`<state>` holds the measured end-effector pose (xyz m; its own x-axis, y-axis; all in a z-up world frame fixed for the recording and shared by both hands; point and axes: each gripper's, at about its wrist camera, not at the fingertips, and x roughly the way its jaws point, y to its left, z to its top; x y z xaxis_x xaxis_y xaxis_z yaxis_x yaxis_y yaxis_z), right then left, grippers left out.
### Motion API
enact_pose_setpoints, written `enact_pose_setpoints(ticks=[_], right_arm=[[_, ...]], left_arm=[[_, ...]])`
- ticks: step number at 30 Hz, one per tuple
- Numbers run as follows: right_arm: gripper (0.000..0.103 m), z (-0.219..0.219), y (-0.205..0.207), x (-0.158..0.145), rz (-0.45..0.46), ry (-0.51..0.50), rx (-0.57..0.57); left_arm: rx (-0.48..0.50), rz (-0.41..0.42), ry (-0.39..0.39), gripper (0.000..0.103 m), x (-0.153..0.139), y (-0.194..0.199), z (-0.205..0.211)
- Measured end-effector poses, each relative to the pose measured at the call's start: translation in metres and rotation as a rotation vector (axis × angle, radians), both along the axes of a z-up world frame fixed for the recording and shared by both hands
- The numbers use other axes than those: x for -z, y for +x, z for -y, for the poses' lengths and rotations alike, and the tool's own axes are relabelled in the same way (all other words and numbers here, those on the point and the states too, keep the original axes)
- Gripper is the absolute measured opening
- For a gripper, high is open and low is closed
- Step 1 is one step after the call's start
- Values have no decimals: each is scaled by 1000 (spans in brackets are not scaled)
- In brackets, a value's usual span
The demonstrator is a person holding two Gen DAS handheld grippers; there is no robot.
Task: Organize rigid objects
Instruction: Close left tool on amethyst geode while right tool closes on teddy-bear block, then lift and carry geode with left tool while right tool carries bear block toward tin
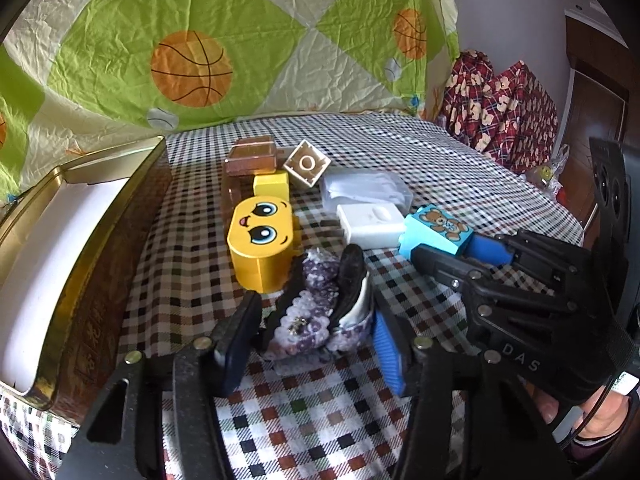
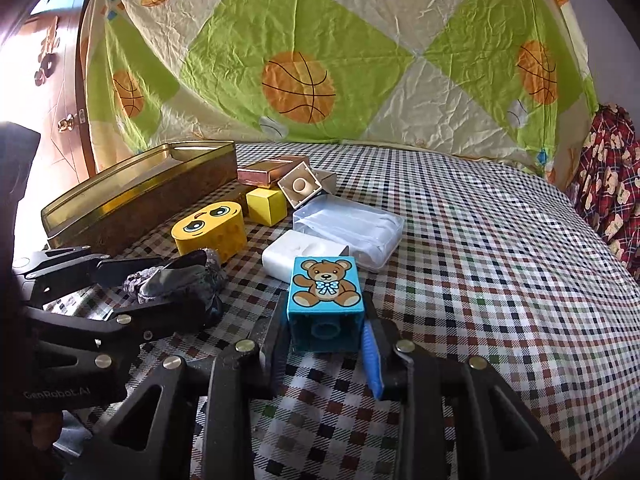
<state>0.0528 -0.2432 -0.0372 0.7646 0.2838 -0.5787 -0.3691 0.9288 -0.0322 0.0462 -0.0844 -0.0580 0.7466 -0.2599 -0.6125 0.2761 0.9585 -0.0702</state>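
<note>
On the checked tablecloth [image 2: 480, 240], nothing sorted yet: my gold-rimmed tin [image 1: 80, 280] looks bare inside, judging from its white floor.

Item 1: blue teddy-bear block [image 2: 326, 300], clamped between the fingers of my right gripper [image 2: 326, 344]; bear face up, hollow underside toward the camera.

Item 2: purple beaded hair clip [image 1: 312, 312], between the fingers of my left gripper [image 1: 312, 344]; contact uncertain; long axis runs away from me.

Pending: yellow face block [image 1: 260, 236], yellow cube [image 1: 272, 186], white charger [image 1: 372, 224], clear box [image 1: 366, 188].

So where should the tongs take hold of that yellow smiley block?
Probably across the yellow smiley block's two long flat side walls, coming from above: it lies face up, its ends are rounded and likelier to slip, and the gold tin crowds its far side.
</note>
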Motion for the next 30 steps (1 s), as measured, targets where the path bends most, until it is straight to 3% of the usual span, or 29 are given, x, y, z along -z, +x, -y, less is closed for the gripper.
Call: enact_pose_setpoints(ticks=[12,21,25,30], right_arm=[[33,-14,-13,-21,146,-9,-28],[34,-23,-2,-27,130,13,-53],[34,-24,-1,-28,127,15,-45],[34,-21,-13,-36,241,44,-53]], left_arm=[[-28,57,22,48,-5,-7,-13],[-56,-42,-3,52,-3,8,-14],[-40,-42,-27,42,0,7,-15],[-38,9,-25,41,-1,-1,-16]])
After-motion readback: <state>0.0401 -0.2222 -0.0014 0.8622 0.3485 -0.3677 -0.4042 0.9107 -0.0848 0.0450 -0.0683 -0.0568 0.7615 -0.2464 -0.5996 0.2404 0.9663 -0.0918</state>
